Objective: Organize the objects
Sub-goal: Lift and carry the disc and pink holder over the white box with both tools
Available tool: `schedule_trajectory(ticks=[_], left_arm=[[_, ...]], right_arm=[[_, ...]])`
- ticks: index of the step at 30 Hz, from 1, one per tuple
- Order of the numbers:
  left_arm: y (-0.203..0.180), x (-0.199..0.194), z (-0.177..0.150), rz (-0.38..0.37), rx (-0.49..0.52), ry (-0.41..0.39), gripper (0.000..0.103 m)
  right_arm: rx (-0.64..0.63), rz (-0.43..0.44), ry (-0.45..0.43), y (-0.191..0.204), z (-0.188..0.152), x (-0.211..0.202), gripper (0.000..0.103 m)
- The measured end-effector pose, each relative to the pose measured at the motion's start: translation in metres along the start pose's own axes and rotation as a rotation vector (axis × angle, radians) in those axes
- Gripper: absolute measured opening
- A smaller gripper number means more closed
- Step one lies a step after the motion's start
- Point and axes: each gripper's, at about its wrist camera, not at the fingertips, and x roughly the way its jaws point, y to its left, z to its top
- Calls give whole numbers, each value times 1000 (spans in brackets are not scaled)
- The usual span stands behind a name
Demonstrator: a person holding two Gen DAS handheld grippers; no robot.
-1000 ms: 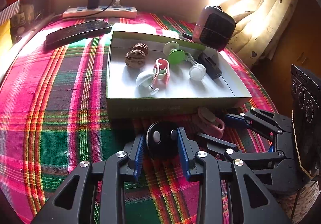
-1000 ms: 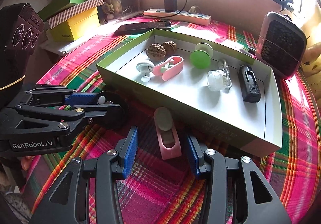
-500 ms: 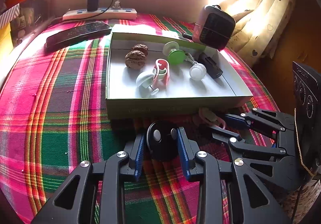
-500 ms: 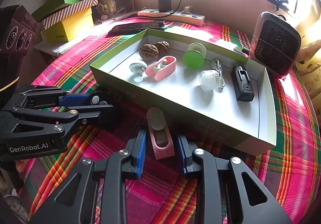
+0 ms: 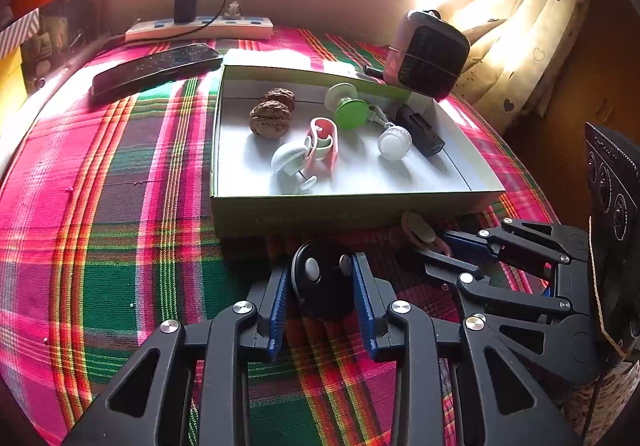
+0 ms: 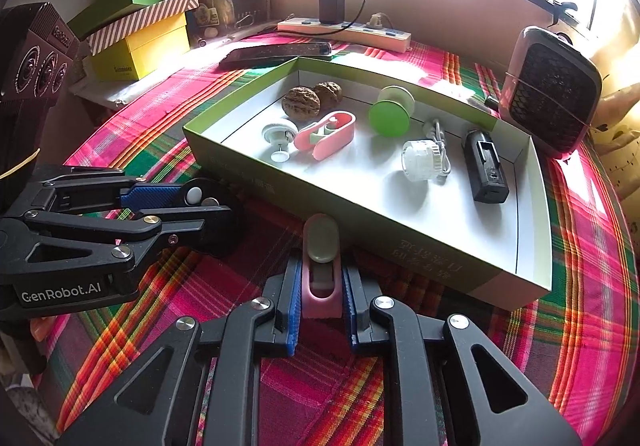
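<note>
Two items left outside the tray, both on the plaid cloth just before its near wall. Left gripper (image 5: 322, 286) closed to contact on black round object (image 5: 320, 278); right gripper (image 6: 320, 294) clamped on pink clip (image 6: 322, 266). Open tray (image 6: 532, 230), left to right: white knob (image 6: 280, 136), two walnuts (image 6: 301, 103), second pink clip (image 6: 326, 134), green spool (image 6: 390, 116), white cap (image 6: 418, 165), black charger (image 6: 486, 172). Task judged near completion.
</note>
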Motion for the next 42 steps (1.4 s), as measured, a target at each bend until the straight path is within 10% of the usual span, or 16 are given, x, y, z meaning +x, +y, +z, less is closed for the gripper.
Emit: schedule_trajectory(ticks=[42], left_arm=[[-17,-26,7,31,63,-49,26]], right_arm=[[87,60,-66,-6,-1,-33,18]])
